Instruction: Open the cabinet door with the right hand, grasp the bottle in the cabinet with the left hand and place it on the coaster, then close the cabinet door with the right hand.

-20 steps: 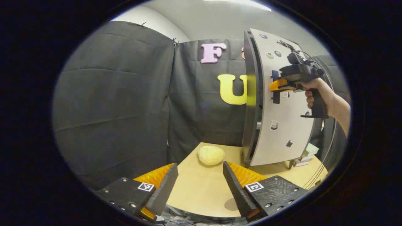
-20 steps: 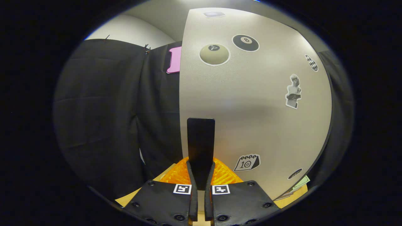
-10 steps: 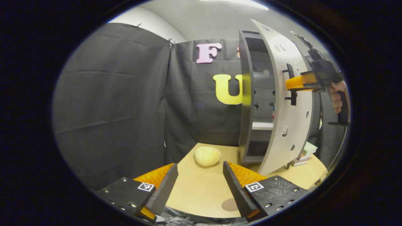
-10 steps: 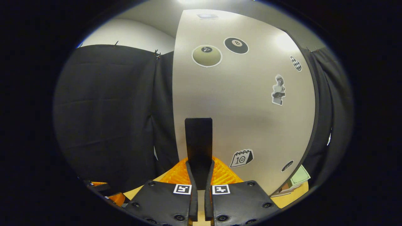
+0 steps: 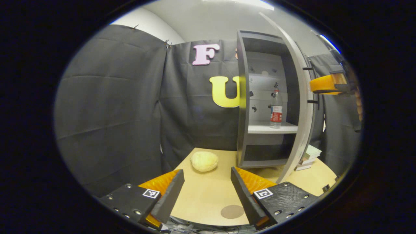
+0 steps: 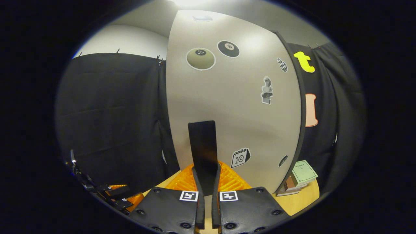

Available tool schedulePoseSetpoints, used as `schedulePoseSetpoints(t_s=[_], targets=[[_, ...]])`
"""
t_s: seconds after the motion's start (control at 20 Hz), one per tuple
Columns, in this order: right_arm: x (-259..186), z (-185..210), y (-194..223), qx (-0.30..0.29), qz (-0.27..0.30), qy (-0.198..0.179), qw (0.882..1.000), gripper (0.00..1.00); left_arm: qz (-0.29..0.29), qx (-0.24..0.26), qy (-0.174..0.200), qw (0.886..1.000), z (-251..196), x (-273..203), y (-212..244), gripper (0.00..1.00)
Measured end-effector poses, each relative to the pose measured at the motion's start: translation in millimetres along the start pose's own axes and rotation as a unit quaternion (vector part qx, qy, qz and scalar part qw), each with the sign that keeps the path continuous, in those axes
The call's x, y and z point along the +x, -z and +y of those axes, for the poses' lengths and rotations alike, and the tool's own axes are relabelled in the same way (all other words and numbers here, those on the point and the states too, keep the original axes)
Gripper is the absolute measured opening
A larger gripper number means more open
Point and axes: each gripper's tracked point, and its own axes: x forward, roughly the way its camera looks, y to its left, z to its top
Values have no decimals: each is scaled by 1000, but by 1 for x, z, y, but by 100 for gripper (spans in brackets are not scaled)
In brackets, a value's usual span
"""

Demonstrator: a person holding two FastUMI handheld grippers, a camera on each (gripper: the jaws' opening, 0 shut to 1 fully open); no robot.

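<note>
The right gripper (image 6: 205,182) has its jaws clamped tight on the dark handle (image 6: 203,146) of the cabinet door (image 6: 234,107), one finger on each side of the flat bar. From the right gripper view the door's pale outer face spreads above the handle, dotted with stickers: two billiard balls near the top, a small bust, a little calendar low down. To the right of the door's lower edge a stack of books (image 6: 299,178) sits on the desk. Low at the left, the left gripper (image 6: 122,197) shows beside the black cloth wall.

The left gripper view gives what the door hides from the other camera. The left gripper (image 5: 206,188) hangs over the desk (image 5: 201,198) with its jaws spread wide and nothing between them. Just beyond the fingers, near the desk's front edge, lies the round brown coaster (image 5: 232,211), bare. Farther back rests a pale, lumpy rounded object (image 5: 204,161).

Behind it stands the grey cabinet (image 5: 242,97), its door (image 5: 302,97) swung out to the right so that its thin edge faces this camera. Inside, on the white middle shelf (image 5: 271,128), the bottle (image 5: 276,112) stands upright, clear with a red label, toward the right of the shelf and well apart from the left gripper. Small stickers mark the cabinet's back wall. The compartment under the shelf looks dark and I can make out nothing in it. At the far right, the right gripper (image 5: 326,84) reaches to the door's outer side, with part of a hand (image 5: 358,104) behind it.
</note>
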Motion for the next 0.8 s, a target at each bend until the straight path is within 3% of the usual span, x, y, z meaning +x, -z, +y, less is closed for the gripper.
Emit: schedulePoseSetpoints(t_s=[0.8], targets=[[-57, -52, 1, 20, -13, 99, 995, 9, -19, 6, 99, 995, -88, 31, -12, 92]])
